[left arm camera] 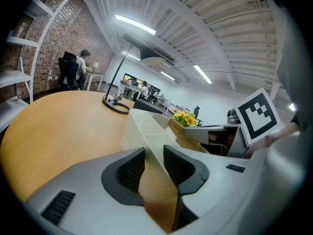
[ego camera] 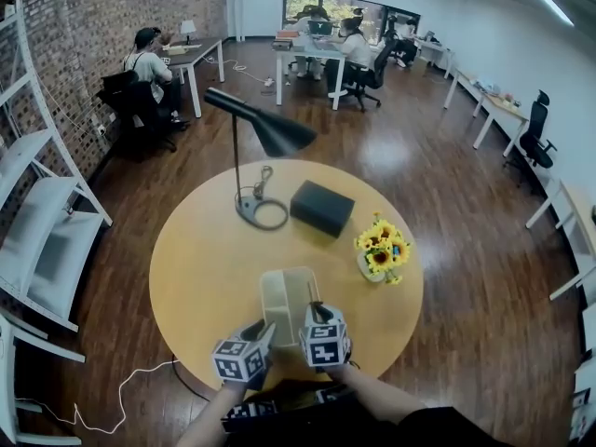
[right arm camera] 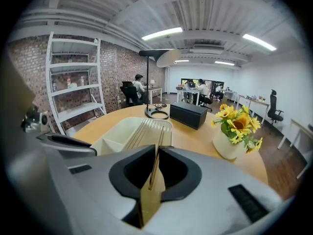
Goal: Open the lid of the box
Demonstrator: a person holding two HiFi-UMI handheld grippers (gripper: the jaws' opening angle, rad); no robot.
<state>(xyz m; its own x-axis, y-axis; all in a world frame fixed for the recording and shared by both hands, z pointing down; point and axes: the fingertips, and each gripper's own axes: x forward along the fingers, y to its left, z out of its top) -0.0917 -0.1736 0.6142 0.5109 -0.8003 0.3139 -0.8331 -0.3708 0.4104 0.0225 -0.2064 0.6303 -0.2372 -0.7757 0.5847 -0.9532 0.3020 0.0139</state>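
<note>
Left claw (left arm camera: 154,158) pinches the box (left arm camera: 146,130) wall, right claw (right arm camera: 155,163) its lid (right arm camera: 159,143).

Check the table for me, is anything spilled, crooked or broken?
Nothing spilled or broken. The left tongs pinch a wall of the box, and the right tongs pinch an edge of its ribbed lid. The lamp, black case and flowers stand upright.

A cream rectangular box (ego camera: 284,304) is recorded on the round wooden surface (ego camera: 200,250), close to the near edge. An inner partition is seen at its left side. The thin ribbed lid (right arm camera: 157,148) is raised on edge along the right side, nearly upright. The lid's near end is clamped in the right claw (right arm camera: 155,168), and the box's near wall in the left claw (left arm camera: 154,163).
</note>
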